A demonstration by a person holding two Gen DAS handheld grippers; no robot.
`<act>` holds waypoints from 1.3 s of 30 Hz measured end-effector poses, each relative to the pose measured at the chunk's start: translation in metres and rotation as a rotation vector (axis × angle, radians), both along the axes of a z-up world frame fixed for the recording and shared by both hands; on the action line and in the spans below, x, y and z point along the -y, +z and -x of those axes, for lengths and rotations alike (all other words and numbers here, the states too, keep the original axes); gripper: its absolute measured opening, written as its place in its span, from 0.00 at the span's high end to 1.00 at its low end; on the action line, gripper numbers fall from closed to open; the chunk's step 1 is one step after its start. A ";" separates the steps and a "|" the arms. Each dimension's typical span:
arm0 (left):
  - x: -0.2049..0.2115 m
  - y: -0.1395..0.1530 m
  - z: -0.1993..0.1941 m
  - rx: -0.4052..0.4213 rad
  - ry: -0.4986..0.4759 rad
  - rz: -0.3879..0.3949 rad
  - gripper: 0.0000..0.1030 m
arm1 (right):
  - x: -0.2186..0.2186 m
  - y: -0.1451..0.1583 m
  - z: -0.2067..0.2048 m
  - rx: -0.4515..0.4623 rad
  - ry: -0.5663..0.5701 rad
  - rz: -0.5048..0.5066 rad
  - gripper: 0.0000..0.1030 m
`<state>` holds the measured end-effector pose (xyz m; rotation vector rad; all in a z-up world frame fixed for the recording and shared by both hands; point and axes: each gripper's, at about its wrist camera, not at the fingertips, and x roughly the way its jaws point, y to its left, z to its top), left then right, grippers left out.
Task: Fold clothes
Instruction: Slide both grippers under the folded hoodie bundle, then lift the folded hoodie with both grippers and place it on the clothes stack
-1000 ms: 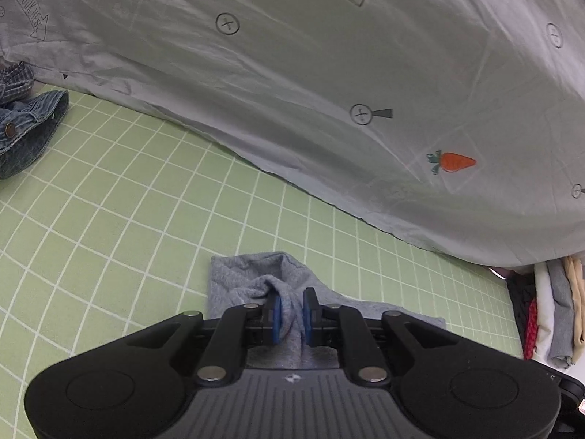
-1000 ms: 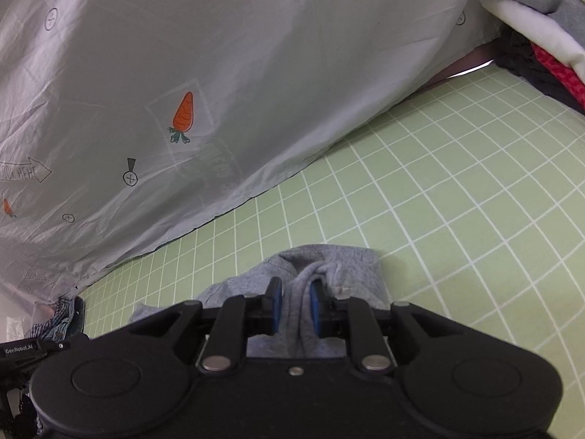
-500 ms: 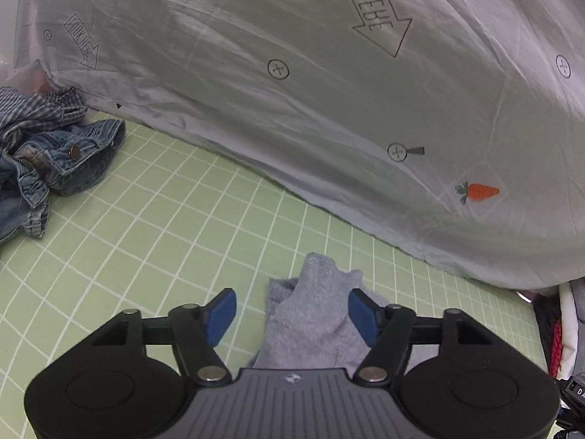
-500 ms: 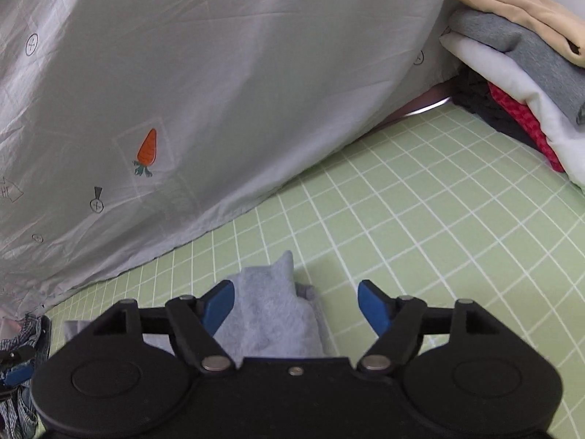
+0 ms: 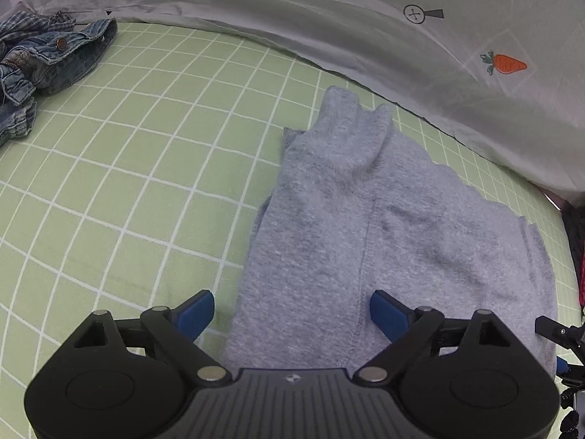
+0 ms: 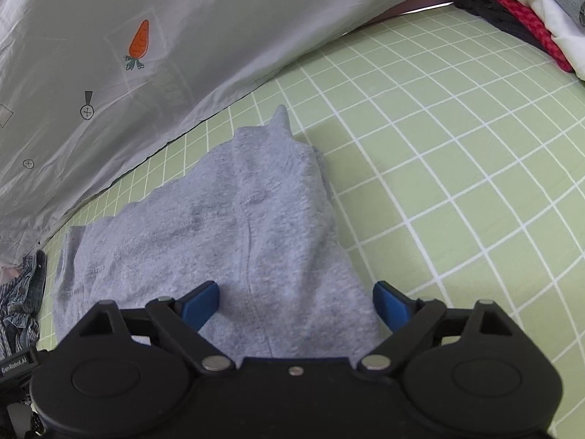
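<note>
A grey sweatshirt-knit garment [image 5: 384, 226] lies folded on the green white-gridded sheet [image 5: 128, 183], close to the hem of a pale grey printed cloth [image 5: 329, 18] that hangs or drapes along the far side. Its far end rises in two small peaks; a stitched seam runs along its length, and in the right wrist view the same garment [image 6: 226, 226] spreads away to the left.

The left gripper [image 5: 291, 305] points steeply down at the near end of the garment. Its jaws have just been opening and now stand wide apart; the left blue pad [image 5: 195, 312] sits over the sheet just beside the garment's left edge, the right pad over the grey fabric, and neither presses on it. The right gripper [image 6: 298, 303] is likewise tilted down over the garment's other near corner, jaws just opened wide, with fabric lying between the blue pads [image 6: 391, 307] but not gripped.

Outward from there, crumpled denim clothing [image 5: 44, 58] sits at the far left of the sheet, well apart from the garment. A stack of folded clothes [image 6: 530, 18], with white, red and dark layers, rests at the far right. The printed cloth carries an orange carrot [image 6: 139, 42].
</note>
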<state>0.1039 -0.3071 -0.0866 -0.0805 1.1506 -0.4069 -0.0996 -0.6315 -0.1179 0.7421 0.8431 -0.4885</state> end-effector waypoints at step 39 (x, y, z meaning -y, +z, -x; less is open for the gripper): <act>0.021 0.062 0.149 0.044 -0.272 0.448 0.63 | -0.049 0.089 0.118 0.291 -0.067 -0.153 0.52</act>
